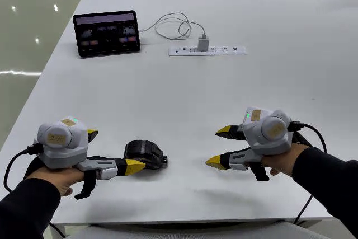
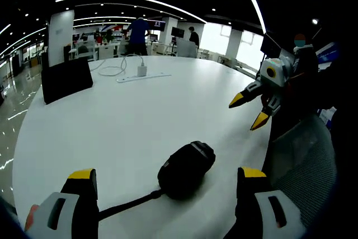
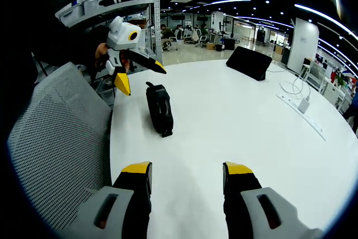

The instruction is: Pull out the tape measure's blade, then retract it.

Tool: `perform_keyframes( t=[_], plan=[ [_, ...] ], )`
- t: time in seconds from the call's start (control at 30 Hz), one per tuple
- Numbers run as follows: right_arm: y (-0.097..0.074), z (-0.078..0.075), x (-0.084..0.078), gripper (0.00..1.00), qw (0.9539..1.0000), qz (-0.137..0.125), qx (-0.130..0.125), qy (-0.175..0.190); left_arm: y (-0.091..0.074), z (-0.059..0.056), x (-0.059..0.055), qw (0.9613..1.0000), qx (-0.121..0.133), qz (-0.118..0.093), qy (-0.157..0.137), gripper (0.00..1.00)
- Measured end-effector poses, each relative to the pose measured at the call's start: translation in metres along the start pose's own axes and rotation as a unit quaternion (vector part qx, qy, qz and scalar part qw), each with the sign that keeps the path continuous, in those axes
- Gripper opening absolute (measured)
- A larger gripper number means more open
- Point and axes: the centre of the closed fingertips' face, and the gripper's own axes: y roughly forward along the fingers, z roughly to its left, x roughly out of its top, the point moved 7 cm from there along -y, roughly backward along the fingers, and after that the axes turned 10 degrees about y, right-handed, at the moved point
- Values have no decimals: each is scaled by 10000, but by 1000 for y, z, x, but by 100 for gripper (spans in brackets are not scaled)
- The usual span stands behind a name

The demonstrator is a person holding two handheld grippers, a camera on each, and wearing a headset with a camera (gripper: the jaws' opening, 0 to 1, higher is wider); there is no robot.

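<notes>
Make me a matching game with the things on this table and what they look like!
Things:
1. tape measure
2. tablet
3. power strip
4. right gripper

Descriptions:
A. white, with a charger plugged in
B. black, lying on the table between the open jaws of the left gripper
C. open, holding nothing
D. propped up, screen lit

Pairs: 1-B, 2-D, 3-A, 4-C
</notes>
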Motion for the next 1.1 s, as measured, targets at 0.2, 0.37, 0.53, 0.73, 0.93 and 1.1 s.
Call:
perform_keyframes(
  t=[0.2,0.37,0.53,0.73,0.93,1.1],
  plan=[
    [-14,-5,-9,55,9995,-96,-216,191,-7,5,-11,10000,-4,57,-1,100],
    [-24,-9,-18,57,9987,-105,-366,325,-12,6,-15,9999,23,133,-20,100],
    [-38,-15,-31,62,9966,-175,-592,543,-16,9,-16,9998,10,160,80,100],
    [-56,-19,-53,71,9940,-162,-765,768,-24,15,-13,9998,46,123,133,100],
    [-77,-23,-68,74,9911,-204,-912,945,-30,22,-12,9999,101,70,36,100],
    [-94,-26,-74,76,9894,-179,-1050,984,-37,23,-17,9999,71,139,67,100]
  ],
)
